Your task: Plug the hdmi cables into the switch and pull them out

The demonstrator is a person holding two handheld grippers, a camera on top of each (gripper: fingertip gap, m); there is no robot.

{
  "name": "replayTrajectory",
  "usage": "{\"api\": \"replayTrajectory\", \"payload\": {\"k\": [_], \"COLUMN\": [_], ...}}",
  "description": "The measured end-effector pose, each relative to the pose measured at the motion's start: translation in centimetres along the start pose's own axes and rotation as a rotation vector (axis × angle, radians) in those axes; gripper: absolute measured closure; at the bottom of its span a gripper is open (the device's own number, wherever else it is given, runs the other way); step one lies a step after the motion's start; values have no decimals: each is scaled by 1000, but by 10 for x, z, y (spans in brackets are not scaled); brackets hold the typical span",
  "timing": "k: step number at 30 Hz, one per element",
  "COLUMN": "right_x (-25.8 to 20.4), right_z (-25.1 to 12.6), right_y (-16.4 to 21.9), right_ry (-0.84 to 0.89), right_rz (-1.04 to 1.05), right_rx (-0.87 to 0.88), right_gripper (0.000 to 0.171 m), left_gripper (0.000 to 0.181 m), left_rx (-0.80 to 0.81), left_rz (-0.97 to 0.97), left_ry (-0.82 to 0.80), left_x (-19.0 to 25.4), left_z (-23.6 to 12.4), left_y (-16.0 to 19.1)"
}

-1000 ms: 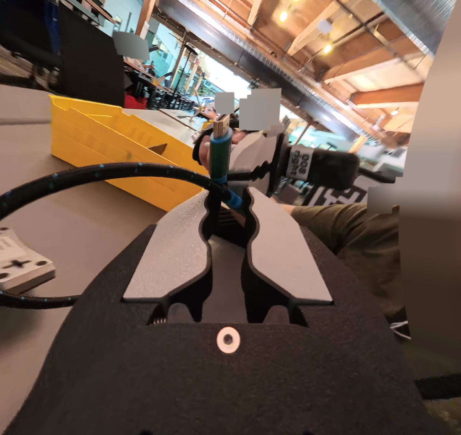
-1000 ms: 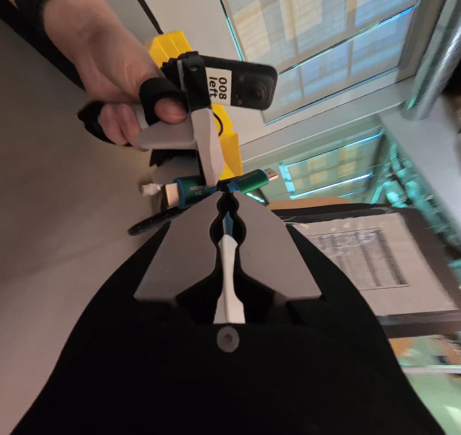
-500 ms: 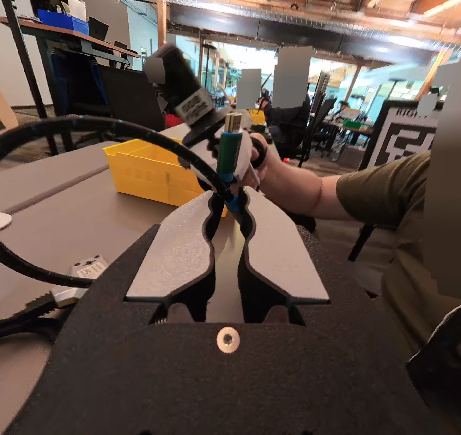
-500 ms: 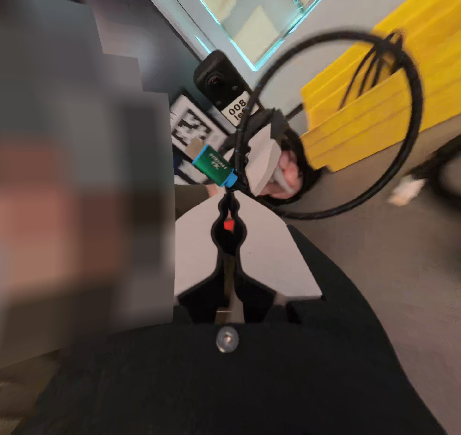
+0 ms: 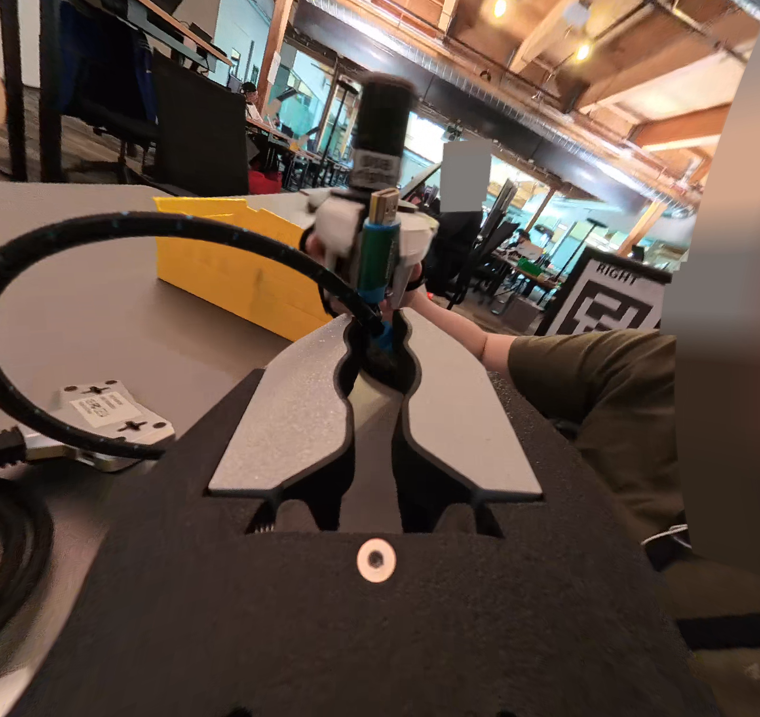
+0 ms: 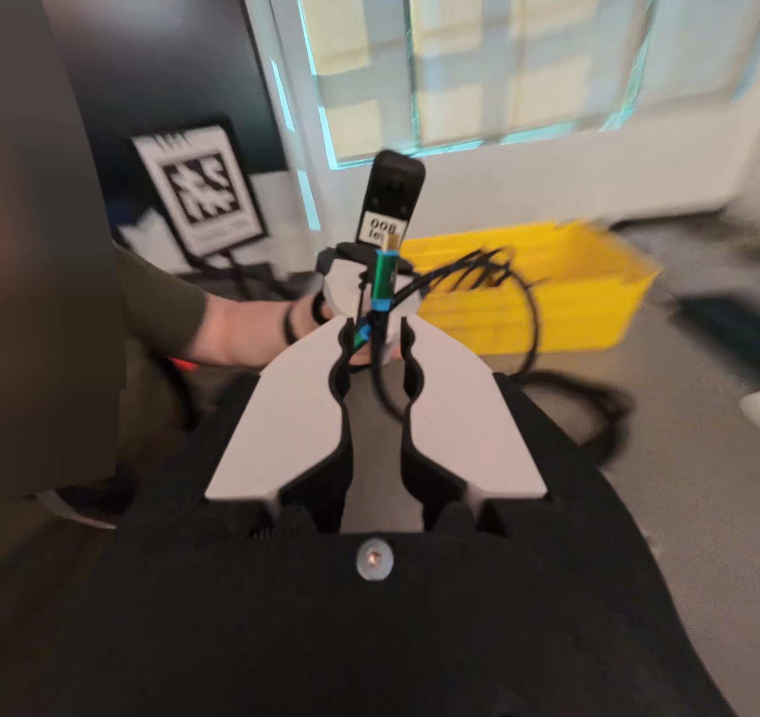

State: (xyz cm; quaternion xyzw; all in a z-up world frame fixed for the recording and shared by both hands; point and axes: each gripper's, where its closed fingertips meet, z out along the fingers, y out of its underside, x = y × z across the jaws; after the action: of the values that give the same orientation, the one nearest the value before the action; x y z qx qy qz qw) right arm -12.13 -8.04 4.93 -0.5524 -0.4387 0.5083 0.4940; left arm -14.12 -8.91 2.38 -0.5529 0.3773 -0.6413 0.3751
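Step in hand: carrying a cable end, insertion not yet started

- Left gripper (image 5: 378,323): jaws pinched together on the blue strain-relief collar of the HDMI plug (image 5: 378,253). The green barrel stands upright in front of the yellow bin (image 5: 230,269), gold connector tip pointing up, in the air.
- Braided black cable (image 5: 164,220) leaves the collar and loops in a wide arc across the face of the yellow bin, then drops back toward you.
- HDMI switch (image 5: 111,409): flat silver box lying label side up on the grey table (image 5: 103,327), on your side of the yellow bin and well apart from it. Its ports don't show from here.
- Right gripper (image 6: 375,323): jaws apart, holding nothing as far as the blur allows. The same plug rises just beyond its tips, with the cable running down through the gap. A second small green-and-blue piece sits at its left tip, too smeared to identify.

Judgement: the plug is well apart from the switch and aimed the wrong way for any port.

Next move calls for:
- tipping the plug down from vertical to level with the table
- finding the port edge of the switch first, since you can't see it
- steadying the switch with your free right gripper, because a light box will likely slide when pushed
- watching the loop, as a stiff braid may drag the switch
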Motion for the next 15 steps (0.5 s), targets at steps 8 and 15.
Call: {"api": "replayTrajectory", "payload": {"k": [8,15], "right_x": [-17,-3], "right_z": [10,7], "right_y": [28,43], "right_ry": [298,381], "right_rz": [-1038,-1342], "right_rx": [-302,-447], "right_gripper": [148,160], "left_gripper": [166,166], "left_rx": [-19,-90], "left_rz": [-203,-293], "left_ry": [31,74], "left_x": [-3,0], "left_z": [10,16], "left_y": [13,29]}}
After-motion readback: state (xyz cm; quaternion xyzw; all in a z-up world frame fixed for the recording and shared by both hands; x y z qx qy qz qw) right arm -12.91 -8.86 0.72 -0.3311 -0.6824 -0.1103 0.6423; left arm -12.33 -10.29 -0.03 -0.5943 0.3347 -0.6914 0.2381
